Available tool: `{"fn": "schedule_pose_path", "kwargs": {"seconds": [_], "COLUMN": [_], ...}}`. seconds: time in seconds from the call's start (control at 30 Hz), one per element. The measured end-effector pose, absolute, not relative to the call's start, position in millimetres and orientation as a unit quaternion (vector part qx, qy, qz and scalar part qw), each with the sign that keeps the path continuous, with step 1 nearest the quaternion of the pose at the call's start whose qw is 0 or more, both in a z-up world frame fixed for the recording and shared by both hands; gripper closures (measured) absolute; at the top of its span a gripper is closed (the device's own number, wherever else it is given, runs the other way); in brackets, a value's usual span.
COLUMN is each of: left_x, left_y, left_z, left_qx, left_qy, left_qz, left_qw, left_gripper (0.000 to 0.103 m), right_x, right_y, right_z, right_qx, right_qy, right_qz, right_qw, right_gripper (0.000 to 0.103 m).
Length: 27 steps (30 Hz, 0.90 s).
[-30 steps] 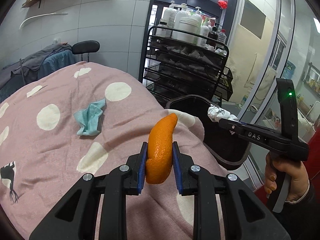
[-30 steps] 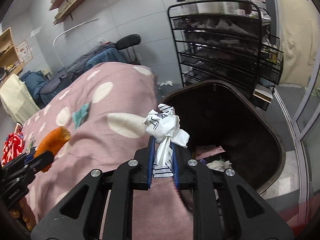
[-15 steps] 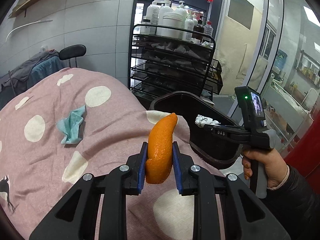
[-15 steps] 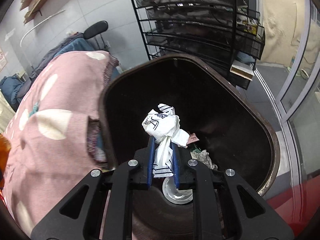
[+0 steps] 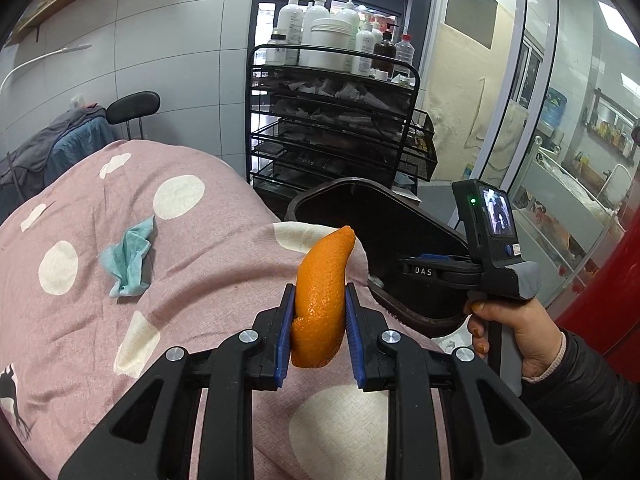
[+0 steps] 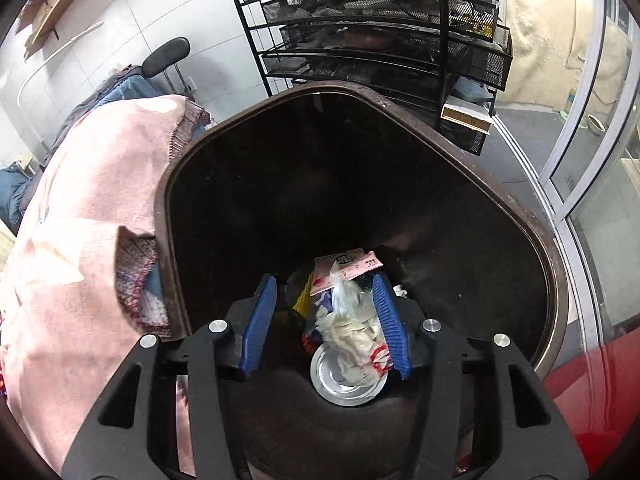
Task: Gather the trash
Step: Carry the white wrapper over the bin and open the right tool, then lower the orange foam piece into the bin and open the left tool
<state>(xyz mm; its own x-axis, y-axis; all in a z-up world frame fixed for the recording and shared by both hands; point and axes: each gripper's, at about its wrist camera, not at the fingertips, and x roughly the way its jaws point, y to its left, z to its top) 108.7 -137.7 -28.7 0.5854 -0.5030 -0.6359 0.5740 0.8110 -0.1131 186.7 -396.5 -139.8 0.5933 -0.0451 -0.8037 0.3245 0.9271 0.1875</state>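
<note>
Left gripper [image 5: 319,322]: blue-padded fingers [image 5: 283,334] clenched on a curved strip of orange citrus peel [image 5: 322,297]. The peel stands upright between the pads, pinched at its lower half; its pointed tip rises above the fingertips and leans slightly right. Gripper and peel sit over the near right part of a pink blanket with cream polka dots [image 5: 192,264].

A crumpled teal cloth [image 5: 129,257] lies on the blanket, left of the peel and well apart from it.

Right gripper [image 6: 326,322]: fingers [image 6: 260,322] spread wide, nothing held between them. It hangs over the mouth of a dark brown plastic trash bin [image 6: 556,280] and looks down into it. Directly below the gap, nearer the right finger, a crumpled white paper wad with red print [image 6: 352,336] lies on the bin's contents, apart from both pads as far as can be told. It partly covers a round silver can lid [image 6: 340,380]. A pink printed wrapper [image 6: 348,268] lies just beyond the wad, on the far side.

In the left wrist view the person's right hand [image 5: 508,328] grips the handle of the right gripper's body, which reaches over the bin's near rim [image 5: 400,308]. The bin stands right of the blanket, touching its edge. A black wire-mesh rack [image 5: 332,128] with white pump bottles [image 5: 320,20] on top stands behind the bin.
</note>
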Motion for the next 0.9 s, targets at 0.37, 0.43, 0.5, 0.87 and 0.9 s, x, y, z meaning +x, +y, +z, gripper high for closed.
{"fn": "schedule_pose_path", "kwargs": {"seconds": [0.37, 0.43, 0.5, 0.87, 0.9], "left_x": [118, 122, 124, 152, 155], "left_y": [-165, -172, -178, -222, -225], "left_z": [-25, -26, -26, -38, -39], "left_qx": [0.066, 0.068, 0.071, 0.091, 0.092], "left_qy": [0.340, 0.343, 0.343, 0.376, 0.379], "left_qz": [-0.333, -0.340, -0.345, -0.374, -0.375], "left_qw": [0.877, 0.873, 0.871, 0.843, 0.841], "left_gripper": [0.079, 0.079, 0.079, 0.079, 0.079], "right_x": [156, 148, 140, 109, 107], "right_y": [-382, -381, -381, -387, -386], "right_z": [-111, -106, -103, -99, -99], "right_qx": [0.164, 0.165, 0.166, 0.179, 0.181], "right_qy": [0.397, 0.391, 0.387, 0.381, 0.381], "right_qz": [-0.091, -0.092, -0.094, -0.105, -0.103], "right_qw": [0.898, 0.901, 0.902, 0.901, 0.901], "right_gripper": [0.036, 0.035, 0.031, 0.027, 0.027]}}
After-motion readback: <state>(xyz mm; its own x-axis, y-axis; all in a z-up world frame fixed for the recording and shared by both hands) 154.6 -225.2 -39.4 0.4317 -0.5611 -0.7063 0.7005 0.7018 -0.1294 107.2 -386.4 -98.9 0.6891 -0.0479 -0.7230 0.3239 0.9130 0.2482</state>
